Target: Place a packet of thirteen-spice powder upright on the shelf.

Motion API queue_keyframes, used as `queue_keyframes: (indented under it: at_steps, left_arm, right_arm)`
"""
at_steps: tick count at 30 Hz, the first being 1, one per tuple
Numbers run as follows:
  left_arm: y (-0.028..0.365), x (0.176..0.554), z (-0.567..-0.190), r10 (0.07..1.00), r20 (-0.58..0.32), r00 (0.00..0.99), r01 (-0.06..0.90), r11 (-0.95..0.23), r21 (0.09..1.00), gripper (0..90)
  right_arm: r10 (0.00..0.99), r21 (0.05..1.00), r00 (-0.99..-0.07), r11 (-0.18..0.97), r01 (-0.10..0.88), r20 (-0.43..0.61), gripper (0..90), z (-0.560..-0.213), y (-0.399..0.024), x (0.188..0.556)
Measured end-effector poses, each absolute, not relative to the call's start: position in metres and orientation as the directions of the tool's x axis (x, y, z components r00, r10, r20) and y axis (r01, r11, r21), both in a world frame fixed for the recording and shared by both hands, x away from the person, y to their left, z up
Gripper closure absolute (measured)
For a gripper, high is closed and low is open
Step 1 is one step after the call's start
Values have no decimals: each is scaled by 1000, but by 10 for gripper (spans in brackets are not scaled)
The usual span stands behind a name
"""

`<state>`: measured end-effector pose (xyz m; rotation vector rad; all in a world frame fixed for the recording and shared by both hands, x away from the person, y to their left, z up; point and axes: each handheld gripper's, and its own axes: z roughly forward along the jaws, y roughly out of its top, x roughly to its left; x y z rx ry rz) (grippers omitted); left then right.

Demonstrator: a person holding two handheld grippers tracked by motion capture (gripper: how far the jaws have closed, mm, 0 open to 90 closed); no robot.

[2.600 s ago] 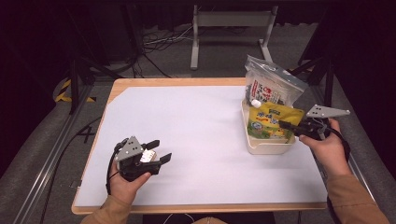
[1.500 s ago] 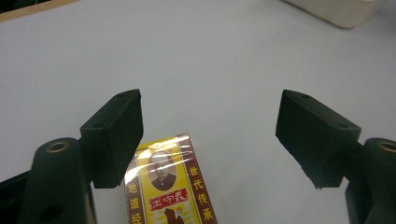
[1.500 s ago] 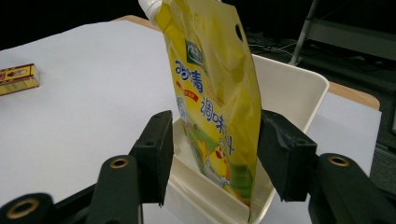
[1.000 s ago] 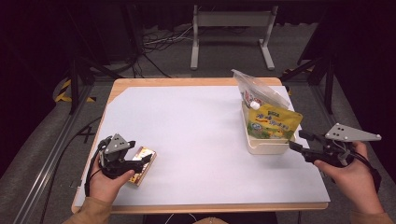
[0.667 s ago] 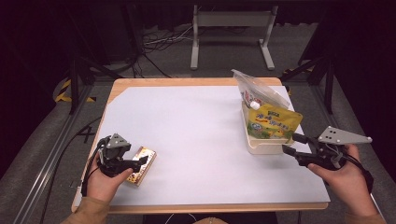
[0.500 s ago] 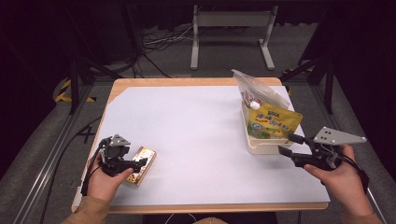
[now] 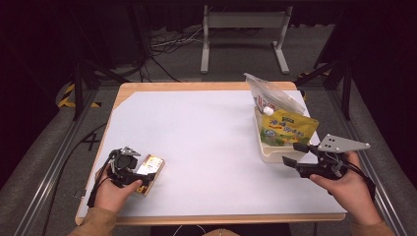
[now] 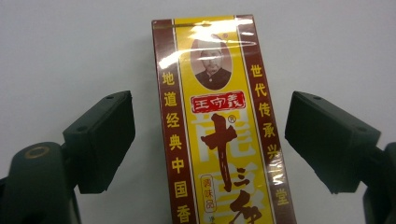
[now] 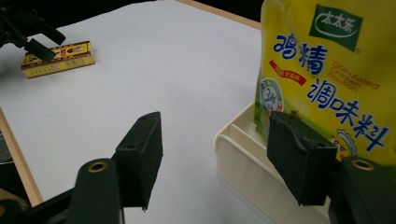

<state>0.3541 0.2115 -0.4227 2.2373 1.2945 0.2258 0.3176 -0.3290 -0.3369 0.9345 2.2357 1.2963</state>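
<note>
Seasoning box (image 8: pixel 223 135) lies flat between the spread, untouching jaws of the left gripper (image 8: pixel 210 140).

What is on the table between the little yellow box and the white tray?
Nothing. In the high view, only bare white table lies between the yellow box and the white tray; the right gripper view shows that too.

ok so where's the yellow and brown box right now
The box lies flat on the table's near left corner in the high view, between the open jaws of the left gripper.
</note>
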Motion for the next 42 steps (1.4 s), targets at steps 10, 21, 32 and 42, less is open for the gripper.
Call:
queue_keyframes:
  at_steps: [10, 21, 32, 42]
  left_arm:
    - [211, 354, -432, 844, -128, 521, 773, -403, 490, 161]
    - [206, 354, -433, 829, -118, 547, 764, -436, 476, 236]
    - [205, 352, -431, 823, -102, 559, 748, -447, 491, 314]
    - [196, 343, -418, 784, -86, 615, 659, -451, 602, 323]
  right_arm:
    - [684, 867, -729, 351, 354, 21, 352, -346, -315, 323]
    - [664, 867, -747, 362, 343, 18, 374, -348, -303, 326]
    - [645, 871, -759, 316, 377, 94, 392, -348, -293, 328]
    - [640, 865, -764, 337, 373, 80, 366, -342, -275, 330]
